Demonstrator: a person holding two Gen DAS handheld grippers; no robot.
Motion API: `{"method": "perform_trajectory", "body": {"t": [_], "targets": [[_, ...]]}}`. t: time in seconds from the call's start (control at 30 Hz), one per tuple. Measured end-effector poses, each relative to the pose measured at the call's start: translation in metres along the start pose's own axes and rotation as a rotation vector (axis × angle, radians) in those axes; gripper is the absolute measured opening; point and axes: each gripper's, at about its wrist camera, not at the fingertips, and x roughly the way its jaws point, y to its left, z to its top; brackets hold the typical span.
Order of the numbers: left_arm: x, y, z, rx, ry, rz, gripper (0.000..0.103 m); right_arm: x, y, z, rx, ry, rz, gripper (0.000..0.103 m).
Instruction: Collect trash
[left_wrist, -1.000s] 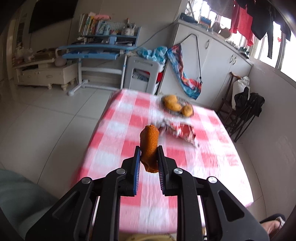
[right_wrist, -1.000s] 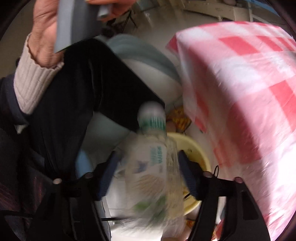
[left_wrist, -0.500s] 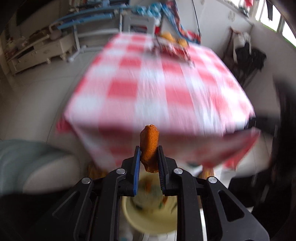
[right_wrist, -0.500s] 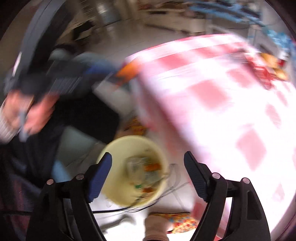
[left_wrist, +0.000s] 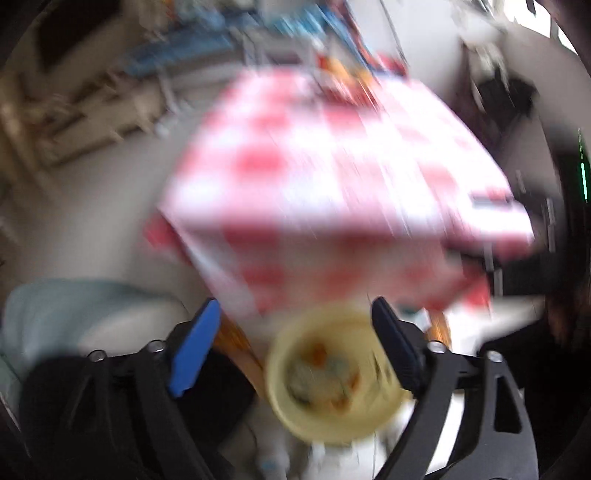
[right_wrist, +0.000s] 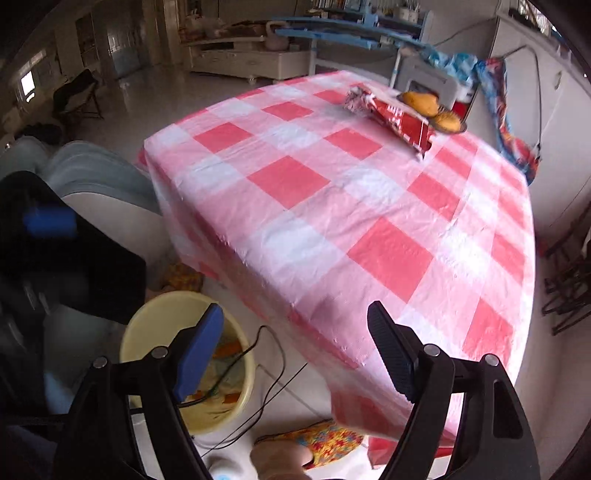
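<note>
Trash: none held, as the left gripper (left_wrist: 295, 347), jaws just sprung wide and empty, hangs over the yellow bin (left_wrist: 332, 376) beside the checked table (right_wrist: 332, 206), the gaping right gripper (right_wrist: 295, 354) nearer the tabletop where a red wrapper (right_wrist: 391, 118) awaits collection.

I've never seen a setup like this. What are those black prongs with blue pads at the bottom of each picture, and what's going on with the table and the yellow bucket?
No robot here: a person holds a two-finger claw in each hand, each with a camera looking along its fingers. The blurry picture is the left claw, whose jaws have just opened wide, with nothing between them, above the yellow bucket of trash. The sharp picture is the right claw, also open and empty. It looks at a table with a red-checked cloth. On the cloth lie a red snack wrapper and a plate of yellow fruit.
</note>
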Motion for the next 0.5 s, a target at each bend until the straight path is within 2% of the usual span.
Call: {"method": "perform_trajectory", "body": {"t": [0.13,0.23,0.37,0.43,0.5], "targets": [[-0.011,0.029,0.058,-0.139,-0.158,0.035,0.089,0.003,-0.001,0.009,0.021,-0.041,-0.064,0.077],[-0.013,0.044,0.092,-0.204,-0.232,0.051,0.092,0.009,-0.001,0.018,0.048,-0.063,-0.111,0.079],[-0.014,0.055,0.101,-0.206,-0.313,0.074,0.096,0.014,0.002,0.029,0.072,-0.073,-0.168,0.08],[-0.005,0.06,0.099,-0.206,-0.295,0.11,0.096,0.018,0.005,0.033,0.079,-0.067,-0.205,0.08],[0.002,0.071,0.096,-0.214,-0.231,0.121,0.096,0.022,0.008,0.037,0.083,-0.056,-0.236,0.08]]}}
